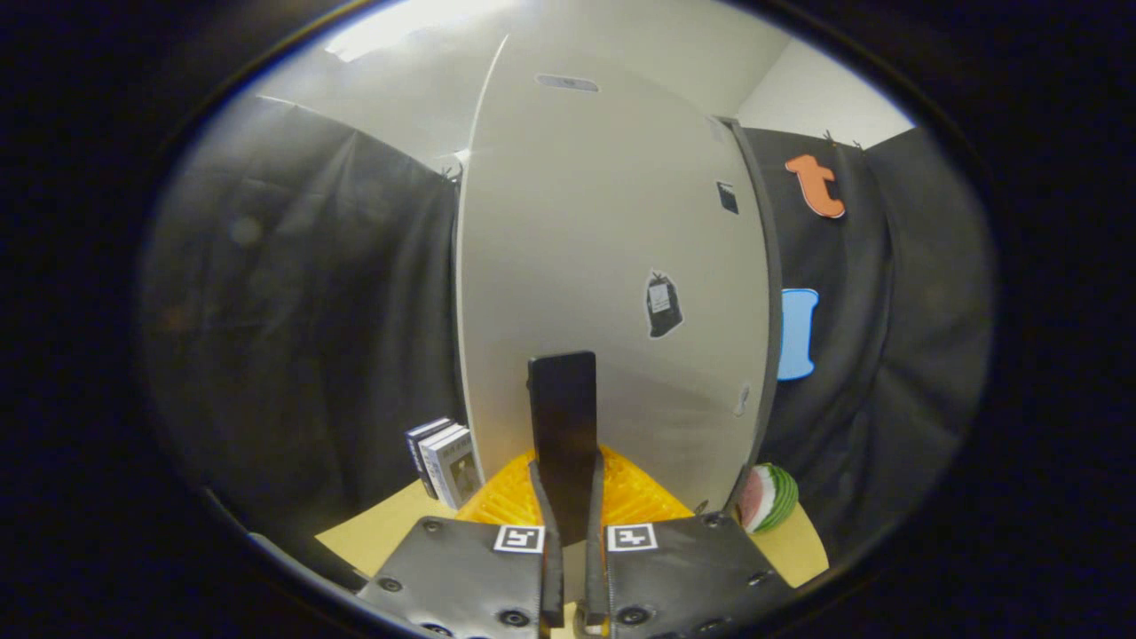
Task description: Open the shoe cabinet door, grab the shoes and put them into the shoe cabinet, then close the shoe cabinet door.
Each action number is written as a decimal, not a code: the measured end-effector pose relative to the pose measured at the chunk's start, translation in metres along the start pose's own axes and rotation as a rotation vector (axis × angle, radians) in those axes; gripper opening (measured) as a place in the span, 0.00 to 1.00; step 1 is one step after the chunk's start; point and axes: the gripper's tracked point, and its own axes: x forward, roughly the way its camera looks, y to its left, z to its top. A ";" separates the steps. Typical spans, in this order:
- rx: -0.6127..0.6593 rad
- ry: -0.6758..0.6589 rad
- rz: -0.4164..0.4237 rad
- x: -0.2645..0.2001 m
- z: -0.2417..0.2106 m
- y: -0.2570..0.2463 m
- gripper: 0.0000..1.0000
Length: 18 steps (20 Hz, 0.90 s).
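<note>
Gripping a dark flat handle (563,426), the gripper (568,506) has its fingers drawn in narrow with both pressing on the handle's lower end at bottom centre of the frame. Handle long axis runs vertical, standing upright from between the fingertips toward mid-frame; top end squared off. It sits against the shoe cabinet door (603,266), a pale panel filling the centre of the frame directly ahead of the fingers, tall axis vertical, top edge near the upper centre. Door face carries a dark sticker (663,304) right of the handle, a small dark square (727,197) at upper right, and a slot-like mark (566,82) near the top. Cannot tell whether the door is ajar or flush. Orange ribbed mat (635,493) lies at the door's foot, either side of the fingers. Small stack of boxes (446,461) stands left of the door at lower left; a watermelon-slice toy (768,497) sits at lower right by the door's right edge. Both rest on a tan surface (373,532).
</note>
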 end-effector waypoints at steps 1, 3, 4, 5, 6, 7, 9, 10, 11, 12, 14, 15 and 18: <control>0.001 0.000 -0.003 -0.006 -0.001 -0.007 0.11; 0.004 -0.001 -0.010 -0.018 0.000 -0.021 0.11; 0.006 -0.001 -0.016 -0.022 0.000 -0.028 0.11; 0.006 -0.002 -0.024 -0.028 0.000 -0.035 0.11; 0.001 -0.003 -0.035 -0.034 0.001 -0.042 0.11; -0.004 -0.007 -0.047 -0.039 0.001 -0.049 0.10; -0.012 -0.010 -0.070 -0.046 0.001 -0.062 0.10; -0.016 -0.011 -0.081 -0.049 0.002 -0.068 0.10; -0.019 -0.013 -0.093 -0.051 0.003 -0.075 0.10; -0.020 -0.015 -0.103 -0.055 0.003 -0.080 0.10; -0.023 -0.014 -0.123 -0.056 0.001 -0.089 0.10; -0.027 -0.015 -0.136 -0.062 0.004 -0.097 0.09; -0.023 -0.018 -0.189 -0.069 0.007 -0.121 0.09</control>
